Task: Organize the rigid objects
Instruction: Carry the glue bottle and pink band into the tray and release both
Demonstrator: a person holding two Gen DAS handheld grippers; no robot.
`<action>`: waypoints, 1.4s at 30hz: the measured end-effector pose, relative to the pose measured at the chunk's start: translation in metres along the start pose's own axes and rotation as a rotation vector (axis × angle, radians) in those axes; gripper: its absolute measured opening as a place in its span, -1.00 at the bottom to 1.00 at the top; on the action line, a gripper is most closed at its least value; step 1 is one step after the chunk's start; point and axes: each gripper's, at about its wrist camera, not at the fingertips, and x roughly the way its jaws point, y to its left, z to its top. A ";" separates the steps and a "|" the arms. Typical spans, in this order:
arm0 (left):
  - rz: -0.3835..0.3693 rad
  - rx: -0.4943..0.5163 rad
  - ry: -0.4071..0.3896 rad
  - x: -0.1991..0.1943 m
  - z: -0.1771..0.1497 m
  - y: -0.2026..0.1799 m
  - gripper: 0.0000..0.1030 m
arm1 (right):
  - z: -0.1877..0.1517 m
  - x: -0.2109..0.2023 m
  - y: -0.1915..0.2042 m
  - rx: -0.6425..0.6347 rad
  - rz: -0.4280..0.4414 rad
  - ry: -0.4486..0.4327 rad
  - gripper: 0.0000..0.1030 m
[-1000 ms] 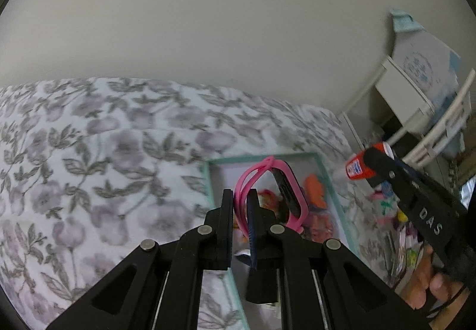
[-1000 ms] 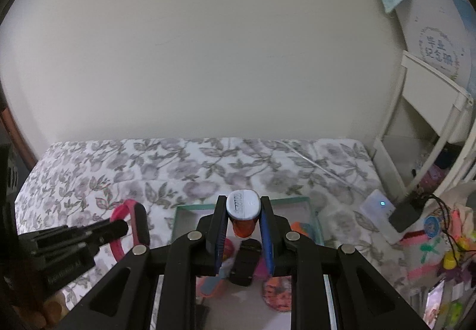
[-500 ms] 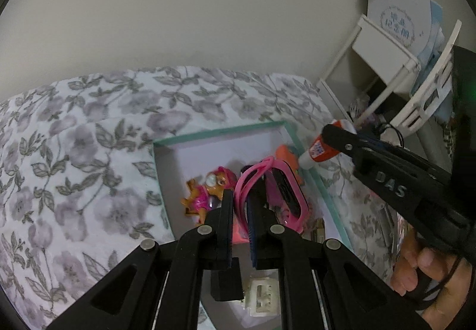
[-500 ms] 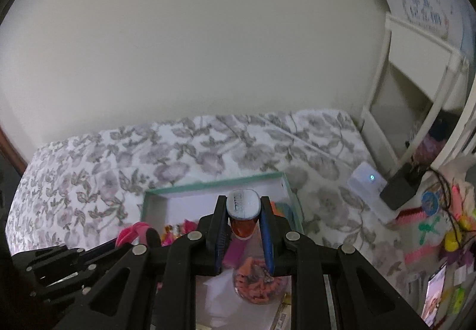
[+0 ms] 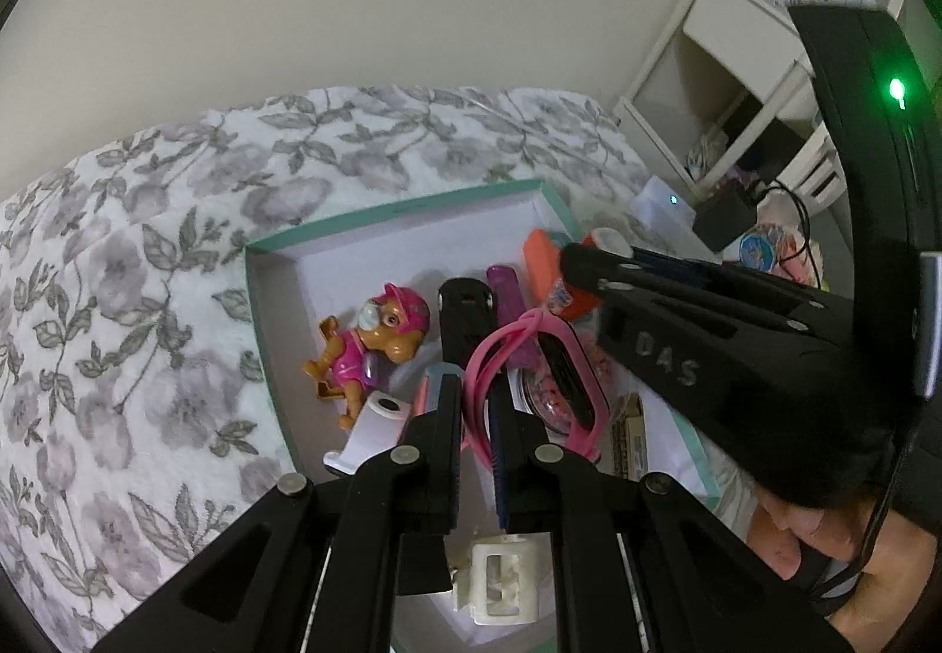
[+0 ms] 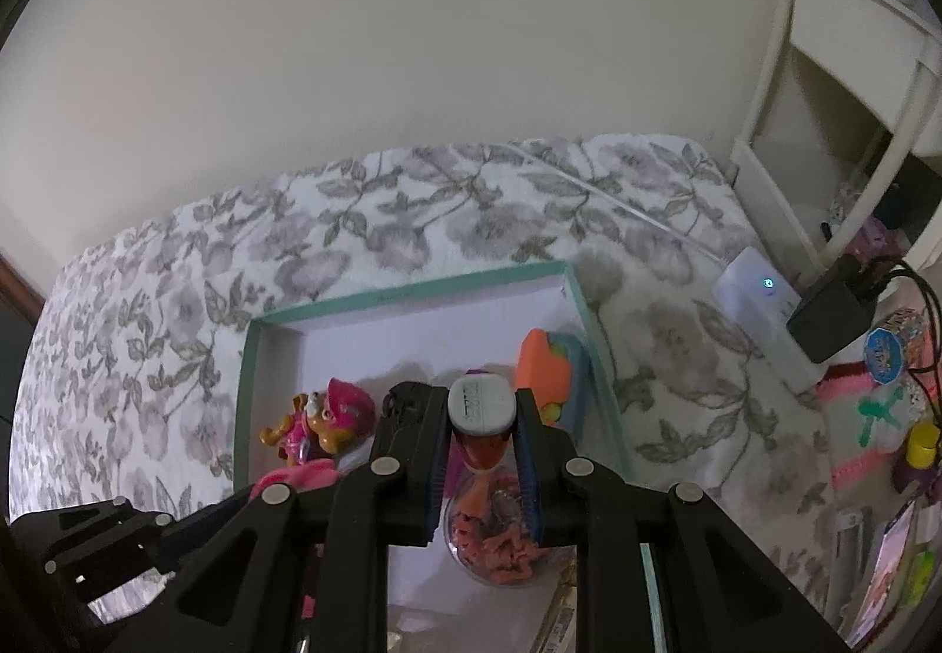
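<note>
A pink watch with a black face (image 5: 550,358) hangs over the teal-rimmed box (image 5: 388,210), and my left gripper (image 5: 477,394) is shut on its strap. My right gripper (image 6: 481,420) is shut on a small orange bottle with a grey cap (image 6: 481,405), held above the box (image 6: 412,294). From the left wrist view the right gripper (image 5: 583,264) reaches in from the right with the orange bottle (image 5: 574,302). In the box lie a toy pup in pink (image 5: 377,341), a black strap (image 5: 465,317), a purple tube (image 5: 506,288), an orange toy (image 6: 544,364) and a clear round case of orange bits (image 6: 500,541).
The box rests on a grey floral bedspread (image 6: 176,311). A white clip (image 5: 506,582) and a white holder (image 5: 377,423) lie in the box's near part. At the right are a white device with a light (image 6: 759,294), a black adapter (image 6: 830,311), a white shelf (image 6: 824,82) and small toys.
Both grippers have come down and forward over the box, which now looks larger and closer. The pink watch and the orange bottle stay gripped. The left gripper has rolled slightly.
</note>
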 end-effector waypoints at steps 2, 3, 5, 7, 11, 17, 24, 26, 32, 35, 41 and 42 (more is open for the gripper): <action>0.005 0.005 0.010 0.003 -0.001 -0.001 -0.82 | -0.001 0.003 0.005 -0.013 -0.001 0.009 -0.57; 0.007 0.006 0.013 0.004 -0.002 -0.001 -0.82 | -0.001 0.004 0.006 -0.018 -0.001 0.014 -0.57; 0.013 0.005 0.017 0.005 -0.002 -0.001 -0.82 | -0.002 0.008 0.009 -0.023 0.006 0.025 -0.57; 0.015 0.003 0.019 0.006 -0.003 0.000 -0.82 | -0.003 0.011 0.012 -0.030 0.006 0.036 -0.57; 0.024 0.001 0.019 0.006 -0.002 0.001 -0.82 | -0.006 0.016 0.016 -0.048 -0.003 0.050 -0.57; 0.025 -0.009 0.031 0.005 -0.001 0.002 -0.76 | -0.007 0.019 0.017 -0.049 -0.006 0.076 -0.57; 0.041 -0.006 0.044 0.005 -0.001 -0.001 -0.54 | -0.010 0.018 0.017 -0.035 -0.006 0.097 -0.56; 0.051 -0.001 0.051 0.005 -0.002 -0.002 -0.54 | -0.010 0.016 0.017 -0.035 -0.008 0.104 -0.56; 0.091 0.032 0.063 -0.001 -0.003 -0.012 -0.36 | -0.012 0.009 0.012 -0.027 -0.014 0.130 -0.52; 0.111 0.040 0.065 -0.007 -0.004 -0.014 -0.22 | -0.014 0.002 0.010 -0.025 -0.014 0.129 -0.29; 0.149 0.019 0.072 -0.023 -0.006 -0.010 -0.19 | -0.018 -0.014 0.001 0.009 -0.003 0.130 -0.23; 0.154 0.014 0.071 -0.026 -0.006 -0.010 -0.19 | -0.019 -0.018 -0.001 0.018 -0.002 0.129 -0.23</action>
